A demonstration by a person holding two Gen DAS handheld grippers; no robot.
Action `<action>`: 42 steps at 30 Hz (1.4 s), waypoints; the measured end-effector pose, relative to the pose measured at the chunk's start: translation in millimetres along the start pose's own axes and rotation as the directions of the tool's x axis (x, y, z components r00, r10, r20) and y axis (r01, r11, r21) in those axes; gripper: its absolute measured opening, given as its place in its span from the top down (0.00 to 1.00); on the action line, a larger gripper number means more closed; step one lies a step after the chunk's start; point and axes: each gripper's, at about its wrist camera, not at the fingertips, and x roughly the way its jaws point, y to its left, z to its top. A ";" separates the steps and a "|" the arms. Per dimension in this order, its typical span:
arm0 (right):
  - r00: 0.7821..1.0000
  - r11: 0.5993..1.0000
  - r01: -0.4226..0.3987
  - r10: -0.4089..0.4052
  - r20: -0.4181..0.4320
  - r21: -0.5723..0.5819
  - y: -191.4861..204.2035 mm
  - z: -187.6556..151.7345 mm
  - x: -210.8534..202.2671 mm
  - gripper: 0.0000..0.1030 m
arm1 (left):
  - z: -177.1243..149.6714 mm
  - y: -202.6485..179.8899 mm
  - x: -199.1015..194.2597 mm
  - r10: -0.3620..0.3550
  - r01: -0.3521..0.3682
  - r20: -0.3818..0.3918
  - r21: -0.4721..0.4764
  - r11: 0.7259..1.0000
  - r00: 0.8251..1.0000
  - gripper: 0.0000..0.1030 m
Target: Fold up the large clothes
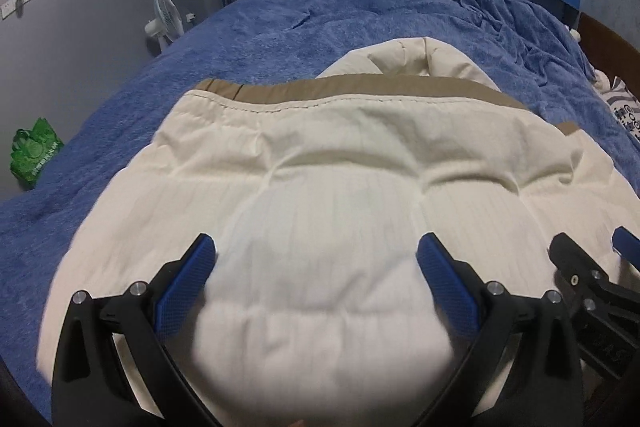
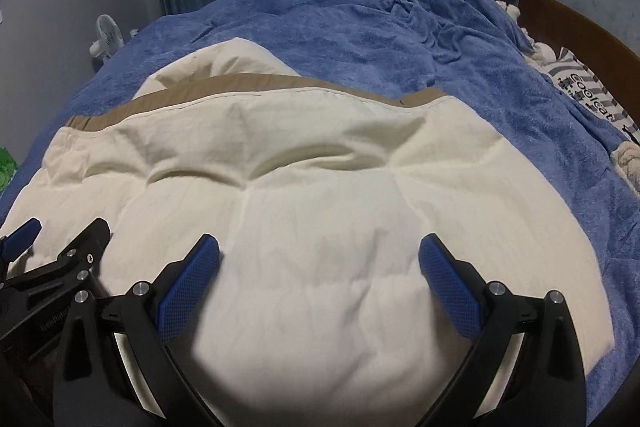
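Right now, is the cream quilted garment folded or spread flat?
Folded: the cream garment lies doubled over, its tan-trimmed edge atop another cream layer behind.

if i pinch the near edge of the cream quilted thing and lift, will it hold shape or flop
The cream quilt will probably flop: it creases and already lies folded over. Its puffy padded squares suggest bulk but little weight. On the fuzzy blue blanket it may drag rather than slide.

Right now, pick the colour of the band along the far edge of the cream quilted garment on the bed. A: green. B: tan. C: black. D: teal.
B: a tan band runs along the far stitched edge of the cream quilted garment, which lies on the blue bed cover; the right wrist view shows the same.
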 end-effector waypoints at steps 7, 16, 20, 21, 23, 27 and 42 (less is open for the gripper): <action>0.999 0.998 -0.037 0.039 0.037 -0.043 -4.7 -21.4 -44.6 0.06 | -19.3 7.1 -34.3 -0.071 0.069 -0.040 -0.046 0.997 0.997 0.07; 0.999 0.998 -0.031 0.031 -0.009 -0.062 -27.2 -56.0 -67.3 0.06 | -44.2 26.2 -63.2 -0.089 0.088 -0.062 -0.010 0.996 0.994 0.07; 0.999 0.998 -0.043 0.042 -0.023 -0.047 -42.8 -72.4 -78.1 0.06 | -64.7 37.3 -74.6 -0.086 0.085 -0.064 -0.006 0.996 0.994 0.07; 0.999 0.998 -0.046 0.044 -0.032 -0.050 -44.2 -76.2 -78.9 0.06 | -69.4 39.4 -76.6 -0.088 0.088 -0.067 0.001 0.996 0.994 0.07; 0.997 0.997 -0.052 0.049 -0.053 -0.048 -47.0 -86.9 -81.4 0.06 | -78.3 41.3 -78.5 -0.073 0.075 -0.080 0.018 0.997 0.994 0.07; 0.998 0.997 -0.050 0.047 -0.047 -0.057 -48.5 -92.1 -86.3 0.06 | -88.9 41.2 -77.9 -0.068 0.073 -0.111 0.039 0.997 0.991 0.07; 0.998 0.998 -0.032 0.028 -0.054 -0.060 -53.5 -93.0 -83.3 0.06 | -95.7 41.8 -79.0 -0.076 0.082 -0.121 0.042 0.996 0.990 0.07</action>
